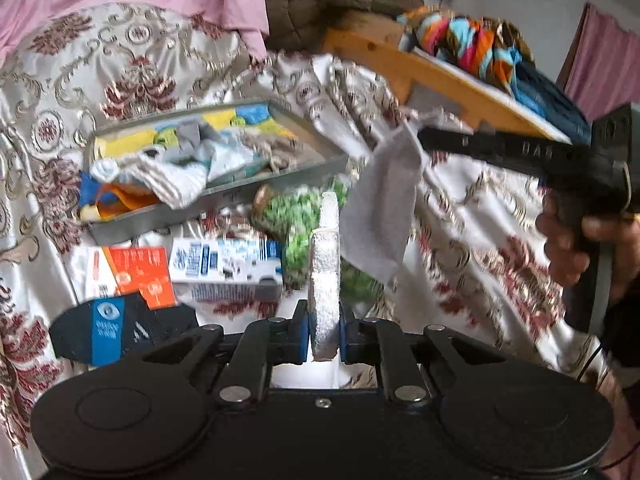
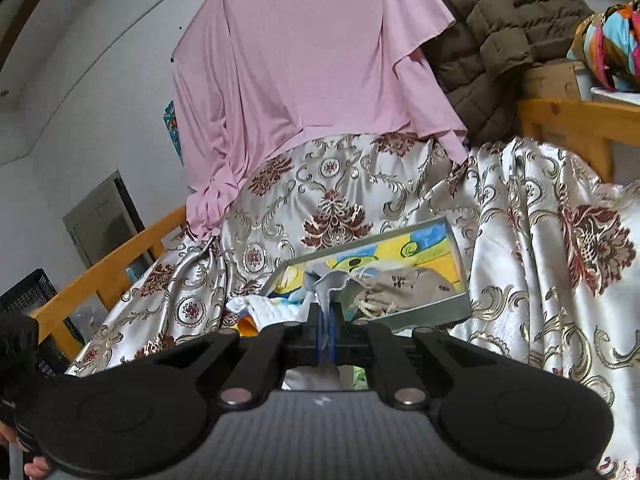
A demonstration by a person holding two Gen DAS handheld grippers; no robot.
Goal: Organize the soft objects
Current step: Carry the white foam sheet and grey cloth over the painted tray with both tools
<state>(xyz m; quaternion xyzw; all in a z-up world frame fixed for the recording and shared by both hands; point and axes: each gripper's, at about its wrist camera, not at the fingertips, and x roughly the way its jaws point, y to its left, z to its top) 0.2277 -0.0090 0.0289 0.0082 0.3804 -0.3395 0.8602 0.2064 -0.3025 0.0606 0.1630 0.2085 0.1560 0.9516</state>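
My left gripper is shut on a thick white textured pad that stands on edge between its jaws. My right gripper is shut on a light grey cloth; in the left wrist view the same cloth hangs from the right gripper's fingertips, held in the air to the right of the pad. A grey tray holds several soft items: white, grey and beige cloths on a yellow and blue liner. The tray also shows in the right wrist view, just beyond the right gripper.
A patterned satin sheet covers the surface. In front of the tray lie an orange box, a white and blue box, a dark package and a green patterned item. A wooden frame carries a colourful bundle. A pink garment hangs behind.
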